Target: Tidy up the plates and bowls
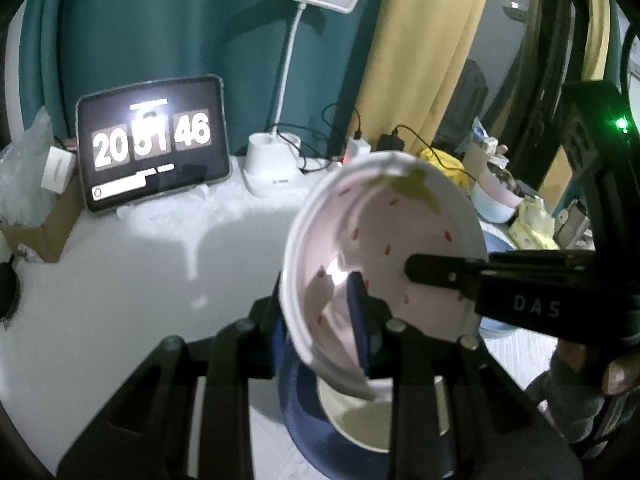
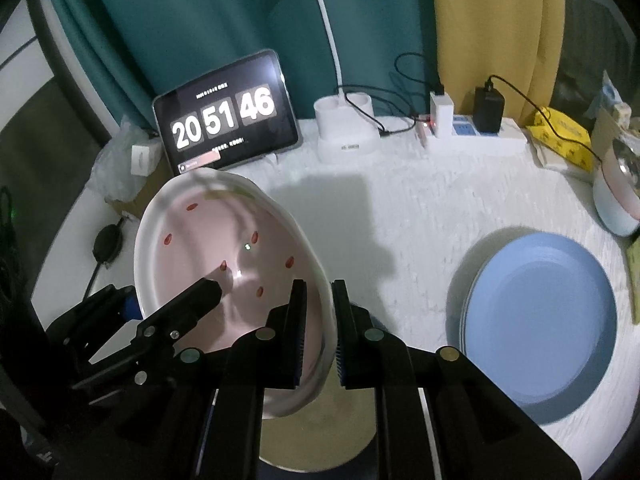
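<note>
A white bowl with a pink inside and red strawberry-seed marks is held tilted in the air between both grippers; it also shows in the right wrist view. My left gripper is shut on its near rim. My right gripper is shut on the opposite rim, and its finger shows inside the bowl in the left view. Below the bowl sits a dark blue bowl with a cream inside. A stack of light blue plates lies on the table to the right.
A white table holds a tablet clock, a white desk lamp base, a power strip with chargers, a yellow packet, a pale bowl at the far right, and a cardboard box with plastic at the left.
</note>
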{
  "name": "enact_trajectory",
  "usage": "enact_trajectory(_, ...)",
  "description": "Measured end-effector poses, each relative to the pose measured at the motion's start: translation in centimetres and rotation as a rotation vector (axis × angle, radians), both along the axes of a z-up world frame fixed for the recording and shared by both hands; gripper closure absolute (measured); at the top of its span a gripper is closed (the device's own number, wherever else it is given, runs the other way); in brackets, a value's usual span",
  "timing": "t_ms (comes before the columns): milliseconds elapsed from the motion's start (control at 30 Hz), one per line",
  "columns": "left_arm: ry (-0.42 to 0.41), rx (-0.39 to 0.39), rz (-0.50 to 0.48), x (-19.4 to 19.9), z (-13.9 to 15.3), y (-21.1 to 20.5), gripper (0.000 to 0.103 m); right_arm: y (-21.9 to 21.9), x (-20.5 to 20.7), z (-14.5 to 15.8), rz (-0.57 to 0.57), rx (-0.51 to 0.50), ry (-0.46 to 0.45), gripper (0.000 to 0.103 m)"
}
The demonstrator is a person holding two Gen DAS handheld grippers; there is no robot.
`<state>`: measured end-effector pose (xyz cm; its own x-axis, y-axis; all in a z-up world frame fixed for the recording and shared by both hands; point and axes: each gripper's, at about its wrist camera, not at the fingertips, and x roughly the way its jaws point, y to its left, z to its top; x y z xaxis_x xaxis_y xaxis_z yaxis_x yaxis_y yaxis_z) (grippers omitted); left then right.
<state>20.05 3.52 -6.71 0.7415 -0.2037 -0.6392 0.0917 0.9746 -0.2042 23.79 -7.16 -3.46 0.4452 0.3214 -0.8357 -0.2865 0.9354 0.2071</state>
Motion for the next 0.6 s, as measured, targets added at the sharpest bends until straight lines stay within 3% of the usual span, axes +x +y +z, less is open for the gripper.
enact_trajectory(600,0.045,0.037,-0.008,-3.2,-2.2,-2.1,0.075,-1.5,-3.3,-2.6,0.0,0.011,0.048,0.088)
